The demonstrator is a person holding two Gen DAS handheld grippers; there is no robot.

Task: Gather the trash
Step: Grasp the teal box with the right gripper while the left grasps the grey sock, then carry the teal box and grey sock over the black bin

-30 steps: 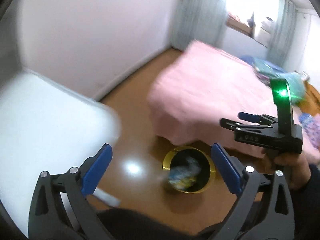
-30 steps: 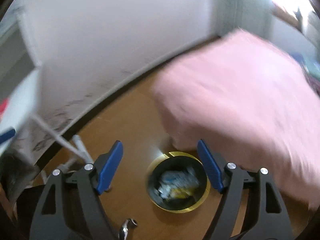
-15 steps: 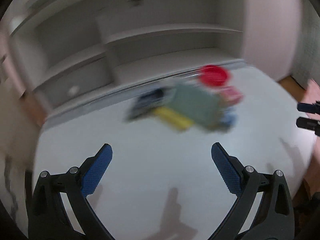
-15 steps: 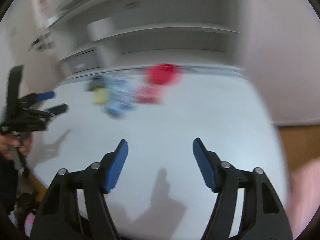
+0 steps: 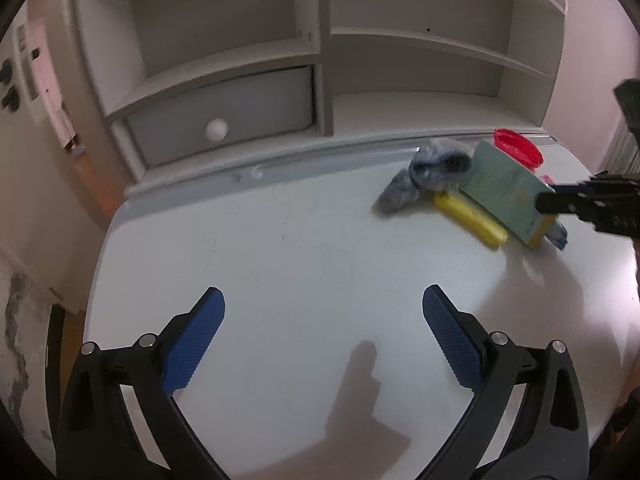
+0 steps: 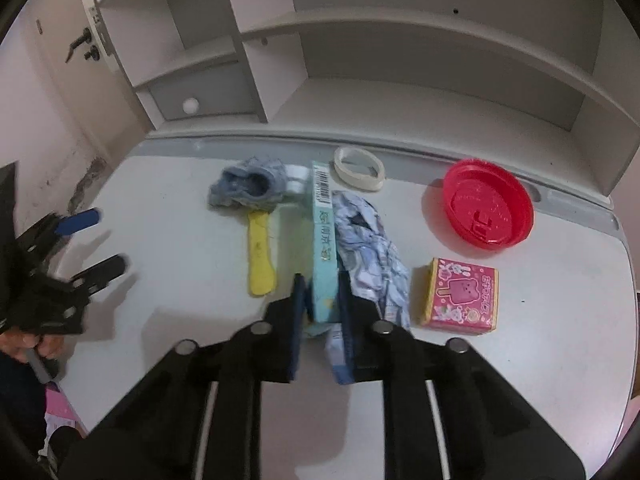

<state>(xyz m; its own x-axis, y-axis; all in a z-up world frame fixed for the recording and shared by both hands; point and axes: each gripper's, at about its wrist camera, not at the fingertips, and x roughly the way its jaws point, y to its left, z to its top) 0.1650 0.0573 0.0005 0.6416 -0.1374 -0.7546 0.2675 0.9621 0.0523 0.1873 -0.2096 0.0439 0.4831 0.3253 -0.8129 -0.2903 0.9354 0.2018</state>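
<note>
Blue-padded left gripper [image 5: 323,336] hangs spread and empty over the desk [image 5: 280,248]. Right gripper [image 6: 322,320], mid-desk, pinches the green box's [image 6: 323,240] near end. Pickup step; next, I judge, lift clear of the crumpled wrapper [image 6: 372,248].

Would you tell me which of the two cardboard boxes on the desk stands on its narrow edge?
The tall pale-green cardboard box, clamped by the right hand-held gripper; the small pink ice-cream box lies flat and untouched.
</note>
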